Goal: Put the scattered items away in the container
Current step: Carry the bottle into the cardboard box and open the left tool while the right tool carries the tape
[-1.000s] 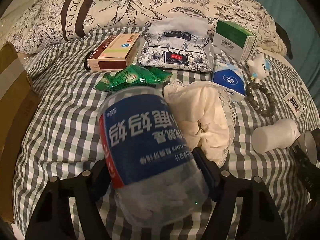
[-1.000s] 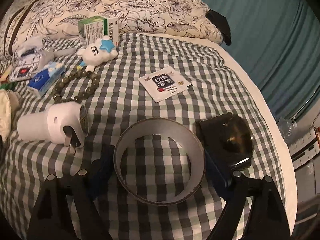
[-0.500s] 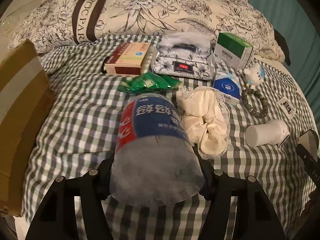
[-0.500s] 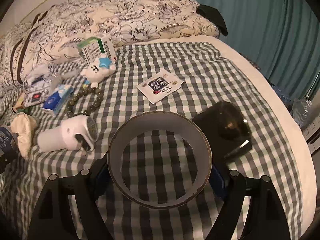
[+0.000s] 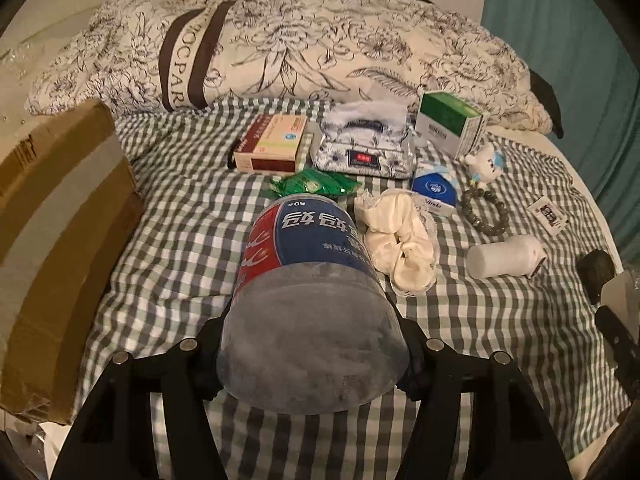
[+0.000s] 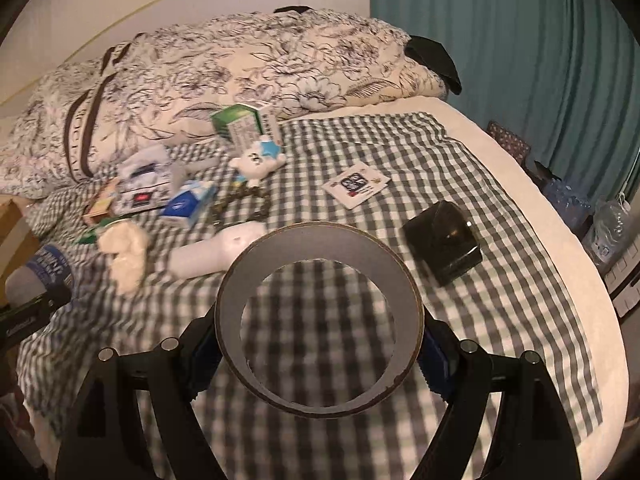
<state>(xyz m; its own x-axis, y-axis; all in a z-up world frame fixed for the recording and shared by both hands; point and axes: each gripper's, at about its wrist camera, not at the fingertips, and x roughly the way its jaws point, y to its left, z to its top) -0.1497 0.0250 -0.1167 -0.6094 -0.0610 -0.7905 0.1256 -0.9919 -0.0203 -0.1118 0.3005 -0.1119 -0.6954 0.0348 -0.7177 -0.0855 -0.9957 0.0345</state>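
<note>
**Both grippers are holding something above the bed**

Left wrist view: Your left gripper (image 5: pixel 314 354) has its two fingers pressed on the sides of a clear plastic jar (image 5: pixel 310 304) with a blue and red label. The jar sits right between the fingers, its round bottom facing the camera, and it is lifted off the checked sheet (image 5: pixel 192 236). The cardboard box (image 5: pixel 60 240) stands at the left edge of the bed, beside the jar but apart from it. Past the jar lie a green packet (image 5: pixel 312 184), a cream cloth (image 5: pixel 400 240), a red and white box (image 5: pixel 272 144), a tissue pack (image 5: pixel 366 148), a green and white box (image 5: pixel 450 122), a bead bracelet (image 5: pixel 484 212) and a white plug (image 5: pixel 506 256).

Right wrist view: Your right gripper (image 6: pixel 318 354) is spread wide, and its fingers squeeze a roll of tape (image 6: pixel 318 316) from both sides. The roll stands up between them, and you can see the sheet through its hole. A black case (image 6: pixel 442 240) lies just past it on the right. A small sticker card (image 6: pixel 356 184) and a little white bear toy (image 6: pixel 258 162) lie farther away.
</note>
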